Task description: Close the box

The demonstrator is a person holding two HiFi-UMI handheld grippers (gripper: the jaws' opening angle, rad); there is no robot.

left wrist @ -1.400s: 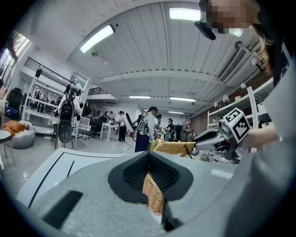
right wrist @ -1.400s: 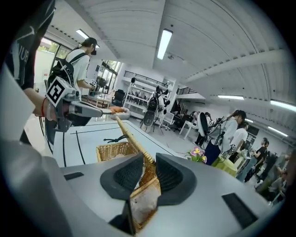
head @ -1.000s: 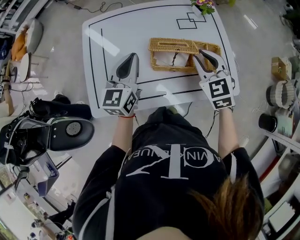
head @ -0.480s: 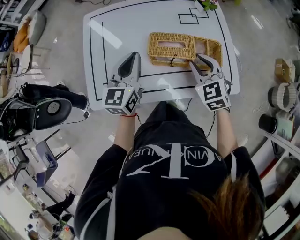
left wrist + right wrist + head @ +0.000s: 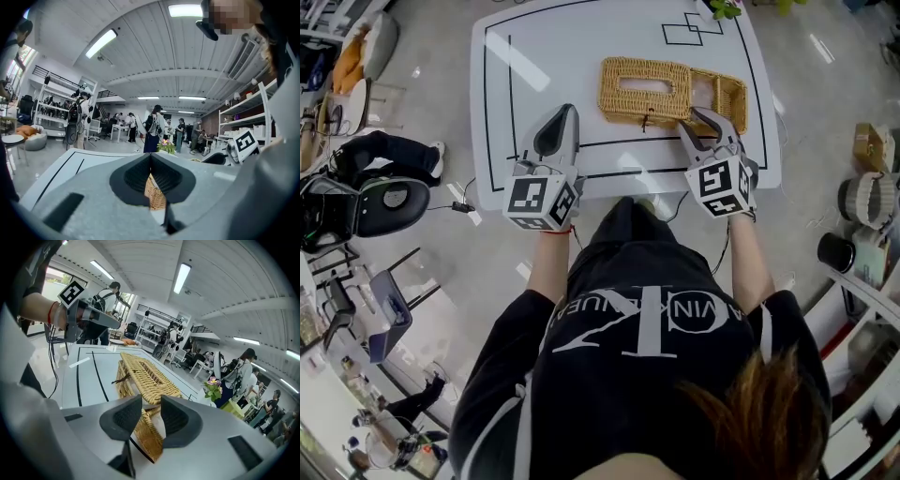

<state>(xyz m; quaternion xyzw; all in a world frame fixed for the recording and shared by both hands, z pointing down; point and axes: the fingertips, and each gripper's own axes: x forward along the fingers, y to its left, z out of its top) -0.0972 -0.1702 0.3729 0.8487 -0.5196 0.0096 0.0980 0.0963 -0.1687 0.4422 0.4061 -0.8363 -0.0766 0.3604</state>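
- Head view: a wicker box (image 5: pixel 724 94) lies on the far right part of a white surface (image 5: pixel 544 56) marked with black lines.
- Its woven lid (image 5: pixel 645 89), with a long slot in the middle, lies down over the left part of the box. The right end of the box shows uncovered beyond the lid's right edge. Whether the lid sits flush I cannot tell.
- A small dark tie (image 5: pixel 649 117) hangs at the near edge of the lid.
- The right gripper (image 5: pixel 694 122) reaches the near right corner of the box, at the lid's right end.
- Right gripper view: the right gripper (image 5: pixel 150 411) has its jaws spread, and they have just been opening. The box's near corner (image 5: pixel 147 437) and the lid's edge (image 5: pixel 145 369) stand between them, but the pads do not press on the wicker.
- The left gripper (image 5: pixel 567 111) is over the near part of the surface, left of the box and apart from it.
- Left gripper view: the left gripper (image 5: pixel 150 155) has its jaws pressed together at the tips, with nothing pinched. A strip of the wicker box (image 5: pixel 154 194) shows beyond, through the gap beneath them.
- A small bunch of flowers (image 5: pixel 722 7) stands at the far right edge of the surface.
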